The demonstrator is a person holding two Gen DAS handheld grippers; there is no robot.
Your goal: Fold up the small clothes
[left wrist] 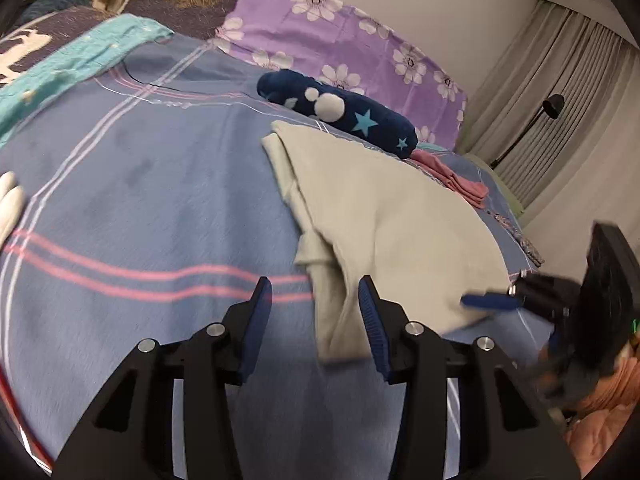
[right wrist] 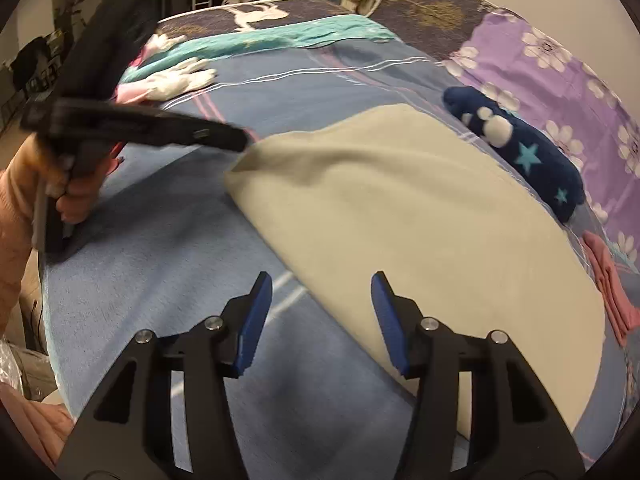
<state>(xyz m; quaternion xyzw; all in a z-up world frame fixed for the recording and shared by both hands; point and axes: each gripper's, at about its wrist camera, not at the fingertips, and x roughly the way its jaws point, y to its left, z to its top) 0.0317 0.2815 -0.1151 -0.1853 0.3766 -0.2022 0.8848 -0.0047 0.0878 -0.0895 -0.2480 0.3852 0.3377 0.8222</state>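
1. Lying flat on the bed's blue striped bedspread (left wrist: 152, 184) is a pale cream garment (left wrist: 384, 216), the piece you are folding; it sits toward the pillow end, with a narrower part trailing toward you that looks like a sleeve or folded-in flap.
2. Your left gripper (left wrist: 314, 312) hangs just above that trailing part, jaws wide apart and holding nothing; its right finger is over the cloth, its left finger over bare bedspread.
3. Your right gripper (right wrist: 320, 312) is also spread wide and empty, poised over the garment's near edge, one finger above cloth and one above bedspread.
4. Beyond the garment, near the purple floral pillow (left wrist: 344, 40), lies a rolled navy star-print cloth (left wrist: 340, 114), with a folded pink item (left wrist: 452, 178) just beside it. White gloves (right wrist: 180, 78) and a teal cloth (right wrist: 256, 38) rest near the bed's far edge.
5. To fold well, lower both grippers until each straddles one layer of the edge, pinch only that layer, lift together, and carry it evenly across so the fold lands square.
6. Watch for snagging the bedspread: it is soft and may bunch up with the garment.
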